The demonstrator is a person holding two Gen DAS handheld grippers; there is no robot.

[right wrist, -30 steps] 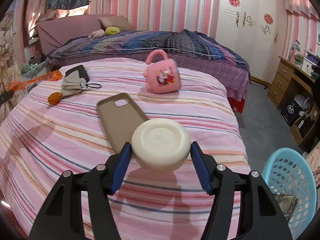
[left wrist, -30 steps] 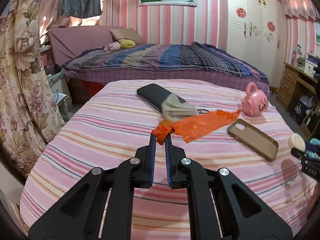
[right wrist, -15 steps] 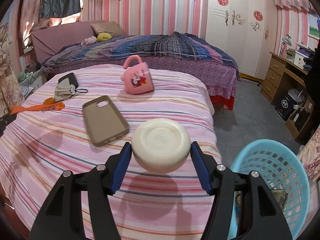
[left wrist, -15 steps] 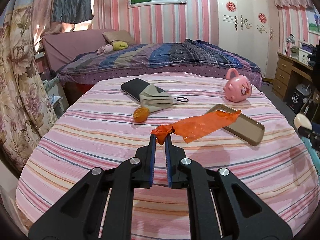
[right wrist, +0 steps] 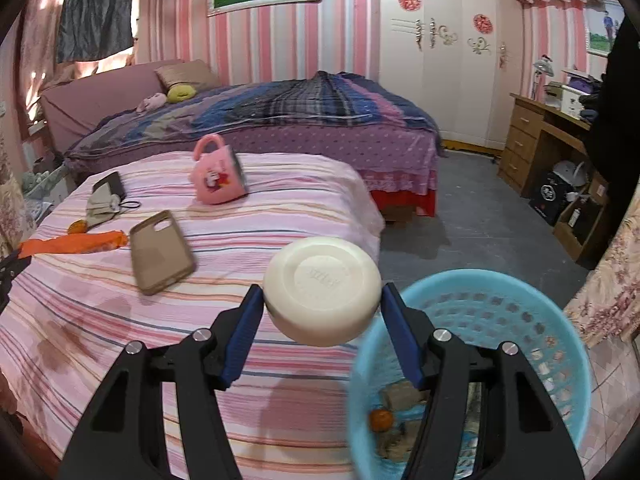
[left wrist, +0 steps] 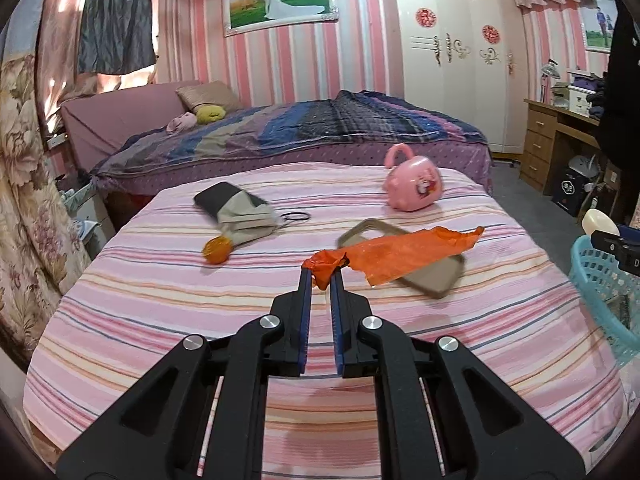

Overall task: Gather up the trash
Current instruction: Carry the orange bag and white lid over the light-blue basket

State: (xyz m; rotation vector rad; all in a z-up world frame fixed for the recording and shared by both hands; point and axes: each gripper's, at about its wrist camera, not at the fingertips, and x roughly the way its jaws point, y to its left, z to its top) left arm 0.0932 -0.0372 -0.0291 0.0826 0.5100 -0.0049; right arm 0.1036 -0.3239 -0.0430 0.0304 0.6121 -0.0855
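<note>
My left gripper (left wrist: 321, 276) pinches the light, floppy orange wrapper (left wrist: 400, 254) by its end; my right gripper (right wrist: 322, 312) squeezes the hard, smooth white lid (right wrist: 322, 298) by its sides.

Daylight glows through the curtain (left wrist: 116, 24) at upper left, the room otherwise evenly lit, soft shadows on the bedspread (right wrist: 120, 320); fisheye edges bend and darken, and the basket (right wrist: 480, 360) blurs.

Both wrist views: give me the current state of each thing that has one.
left gripper: shut on the orange wrapper
right gripper: shut on the white round lid
blue basket: upright, holding some trash
pink mug: tipped on the bed
phone case: lying open side up
</note>
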